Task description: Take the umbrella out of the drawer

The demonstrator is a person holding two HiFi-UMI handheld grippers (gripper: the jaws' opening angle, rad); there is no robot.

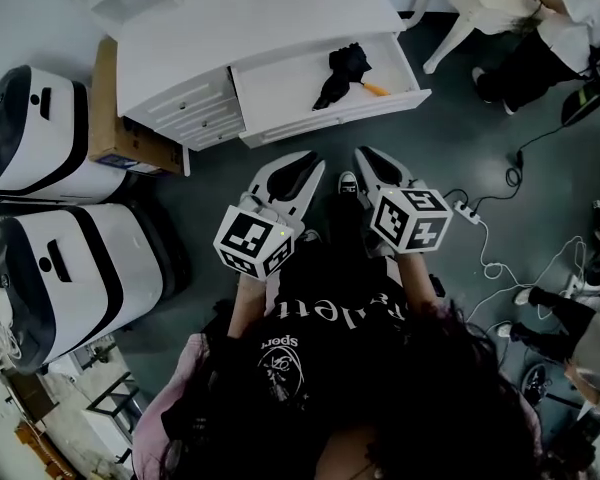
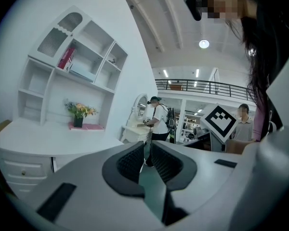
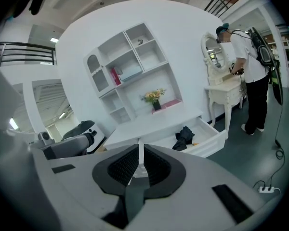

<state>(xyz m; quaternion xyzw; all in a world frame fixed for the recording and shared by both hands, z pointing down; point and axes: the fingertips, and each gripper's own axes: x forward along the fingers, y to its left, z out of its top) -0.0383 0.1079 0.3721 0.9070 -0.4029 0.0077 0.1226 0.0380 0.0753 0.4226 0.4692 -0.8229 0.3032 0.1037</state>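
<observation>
Black cloth umbrella (image 1: pixel 342 73), smooth white-painted drawer (image 1: pixel 330 118), matt grey floor (image 1: pixel 460 133), brown cardboard box (image 1: pixel 106 108)

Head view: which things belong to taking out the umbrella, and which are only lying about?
Job: umbrella, open drawer, left gripper, right gripper.
Lying about: cardboard box, power strip, white machines.

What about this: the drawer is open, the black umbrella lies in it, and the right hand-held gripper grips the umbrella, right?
No. The drawer is open and the black umbrella lies in it, but the right hand-held gripper is shut on nothing, short of the drawer, as the head view shows.
</observation>
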